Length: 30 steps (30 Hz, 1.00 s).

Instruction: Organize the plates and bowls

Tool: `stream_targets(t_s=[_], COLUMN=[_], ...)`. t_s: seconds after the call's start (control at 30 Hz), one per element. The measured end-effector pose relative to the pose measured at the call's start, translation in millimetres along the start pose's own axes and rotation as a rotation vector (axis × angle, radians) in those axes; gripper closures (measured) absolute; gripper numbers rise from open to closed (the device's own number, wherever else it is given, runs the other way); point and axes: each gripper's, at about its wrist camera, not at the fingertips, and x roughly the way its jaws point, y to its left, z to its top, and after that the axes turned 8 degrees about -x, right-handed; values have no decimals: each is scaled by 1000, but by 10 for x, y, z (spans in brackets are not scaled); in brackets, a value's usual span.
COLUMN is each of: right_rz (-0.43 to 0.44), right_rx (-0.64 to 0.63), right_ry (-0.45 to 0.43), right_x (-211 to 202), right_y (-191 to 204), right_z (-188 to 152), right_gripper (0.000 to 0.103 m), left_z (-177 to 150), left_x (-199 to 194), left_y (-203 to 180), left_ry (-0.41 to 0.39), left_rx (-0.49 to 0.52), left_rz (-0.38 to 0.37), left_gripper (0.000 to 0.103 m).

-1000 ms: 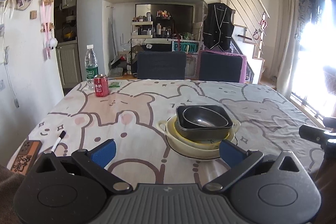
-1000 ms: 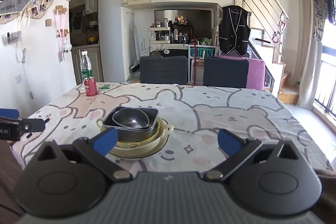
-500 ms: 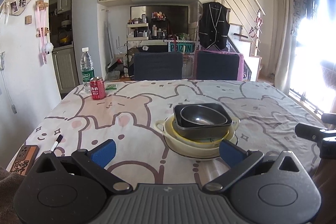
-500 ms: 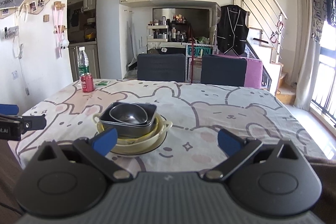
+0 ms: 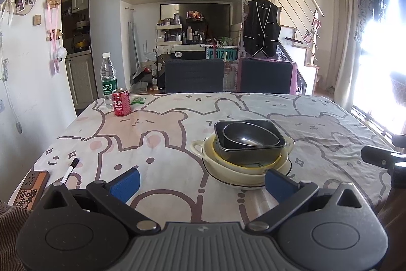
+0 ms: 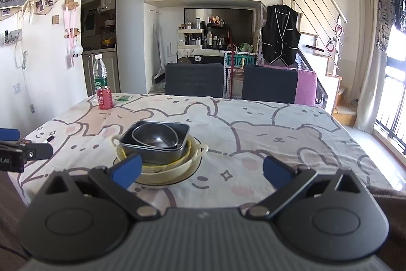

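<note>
One stack of dishes stands mid-table: a dark oval bowl (image 5: 251, 137) inside a dark rectangular dish (image 5: 250, 153), on yellow plates in a cream handled bowl (image 5: 228, 169), over a flat plate with a dark rim. The stack shows in the right wrist view too, with the oval bowl (image 6: 154, 137) on top. My left gripper (image 5: 200, 182) is open and empty, near the table's front edge, left of and before the stack. My right gripper (image 6: 201, 170) is open and empty, before the stack and to its right.
A red can (image 5: 121, 102), a water bottle (image 5: 108, 79) and a green packet (image 5: 137, 100) stand at the far left. A marker (image 5: 71, 168) and a phone (image 5: 30, 192) lie at the near left edge. Two dark chairs (image 5: 194, 76) stand behind the table.
Both grippers have drawn back and risen slightly, so the stack looks a little farther away. The dishes have not moved. Both grippers stayed open.
</note>
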Motion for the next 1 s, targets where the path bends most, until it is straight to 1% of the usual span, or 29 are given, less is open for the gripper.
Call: stream_targets(t_s=[1.0], right_rz=[0], right_rx=[-3], right_ry=[2], right_x=[18], right_y=[7], right_z=[-20], right_gripper=[0], left_z=[-4], left_x=[-22], left_y=[-14], left_ry=[-8], left_rx=[5], left_rz=[3], left_gripper=[0])
